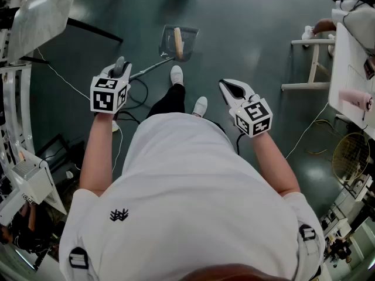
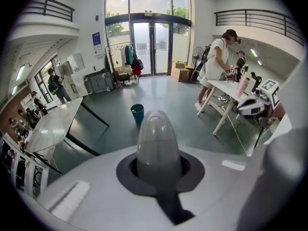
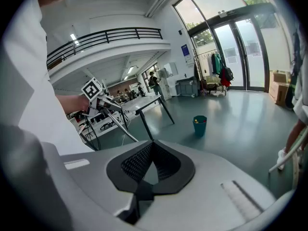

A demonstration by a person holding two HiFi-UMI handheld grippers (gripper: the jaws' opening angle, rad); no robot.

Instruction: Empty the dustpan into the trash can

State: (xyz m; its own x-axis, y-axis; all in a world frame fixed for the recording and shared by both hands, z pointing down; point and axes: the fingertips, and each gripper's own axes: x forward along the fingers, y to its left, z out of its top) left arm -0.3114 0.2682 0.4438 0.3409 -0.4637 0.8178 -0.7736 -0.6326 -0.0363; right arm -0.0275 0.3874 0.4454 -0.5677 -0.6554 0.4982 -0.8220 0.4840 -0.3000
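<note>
The left hand-held gripper [image 1: 119,69] is clenching the rounded grey top of the handle [image 2: 159,146], while the dustpan [image 1: 180,33] is resting on the floor just ahead of the person's shoes, with a tan piece [image 1: 177,42] lying in it. The right hand-held gripper [image 1: 233,90] is closing on nothing, its jaw tips meeting. The likely risk is that the pan swings or tips on its long rod during the carry, because the grip is sitting only on the smooth end, and the load may be sliding out before reaching the trash can [image 2: 137,113], which is standing well apart across the floor. Cables [image 1: 136,98] are looping beside the feet and could be catching a shoe. The grey table [image 1: 41,10] is bordering the left and the white table [image 1: 345,69] the right; between them the floor is offering a wide lane.
</note>
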